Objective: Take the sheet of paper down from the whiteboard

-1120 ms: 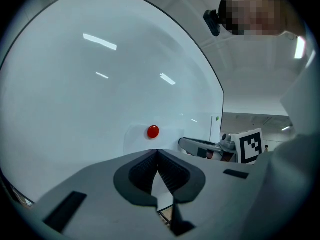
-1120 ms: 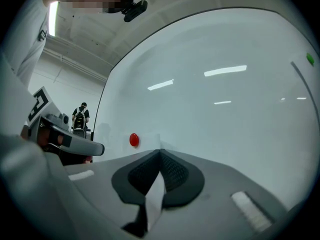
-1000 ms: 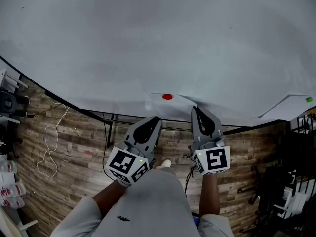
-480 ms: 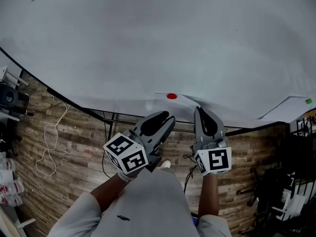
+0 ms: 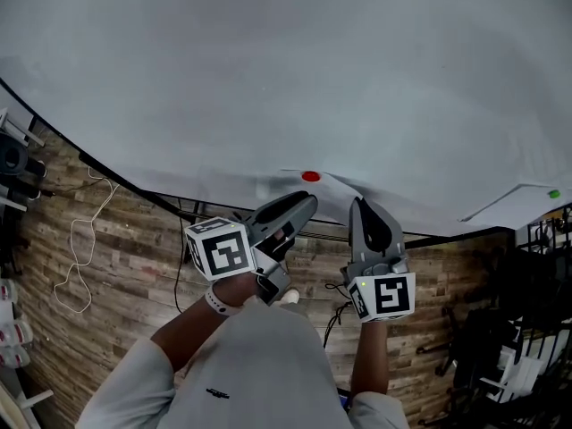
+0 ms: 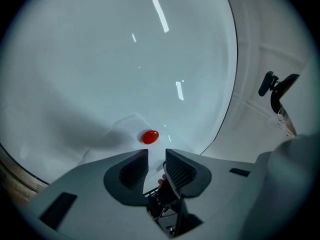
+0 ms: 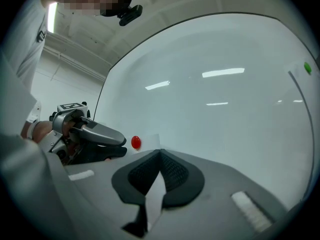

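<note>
Currently: sheet of paper (image 5: 344, 189) under magnet (image 5: 310, 177), whiteboard (image 5: 268, 61) lower edge | right gripper (image 7: 160, 151) jaws grasp it | left gripper (image 6: 156, 154) jaws just opening, empty | tug risks tearing.

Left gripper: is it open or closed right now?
Open. The left gripper has its jaws apart, having just been opening, with nothing clamped between them. The right gripper pinches the sheet of paper.

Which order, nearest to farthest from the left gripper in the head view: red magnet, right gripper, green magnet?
From the left gripper, jaws just opening, nothing gripped between them:
1. red magnet, just above its tips.
2. right gripper, beside it, to the right.
3. green magnet, far right edge.
</note>
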A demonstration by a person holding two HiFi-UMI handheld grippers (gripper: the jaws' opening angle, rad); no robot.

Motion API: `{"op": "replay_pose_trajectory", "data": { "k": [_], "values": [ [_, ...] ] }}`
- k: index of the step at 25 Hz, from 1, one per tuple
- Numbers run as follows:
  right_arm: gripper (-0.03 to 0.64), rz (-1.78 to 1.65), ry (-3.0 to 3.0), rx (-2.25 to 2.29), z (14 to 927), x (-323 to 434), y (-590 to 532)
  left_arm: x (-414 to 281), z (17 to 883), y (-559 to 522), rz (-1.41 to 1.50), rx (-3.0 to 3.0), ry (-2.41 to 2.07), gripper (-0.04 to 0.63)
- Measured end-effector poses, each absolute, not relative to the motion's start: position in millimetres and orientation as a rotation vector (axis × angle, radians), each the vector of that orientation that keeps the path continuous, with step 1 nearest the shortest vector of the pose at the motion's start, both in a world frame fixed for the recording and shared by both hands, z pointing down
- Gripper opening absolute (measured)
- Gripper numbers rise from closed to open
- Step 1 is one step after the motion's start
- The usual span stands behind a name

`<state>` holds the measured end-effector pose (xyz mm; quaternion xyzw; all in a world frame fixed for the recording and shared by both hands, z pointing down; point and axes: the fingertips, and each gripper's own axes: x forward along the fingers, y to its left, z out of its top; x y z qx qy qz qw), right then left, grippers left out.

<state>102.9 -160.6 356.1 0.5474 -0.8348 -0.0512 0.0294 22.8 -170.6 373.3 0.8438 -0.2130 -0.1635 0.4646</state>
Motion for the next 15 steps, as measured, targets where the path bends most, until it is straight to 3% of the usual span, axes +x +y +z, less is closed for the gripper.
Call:
{"op": "replay_pose_trajectory", "data": {
  "k": [15],
  "values": [
    [0.011, -0.151, -2.555, 1.704, 359.6, 108.6, -168.0, 28.1, 372.4, -194.8, -0.507, 1.769, -0.338, 0.162]
  ]
}}
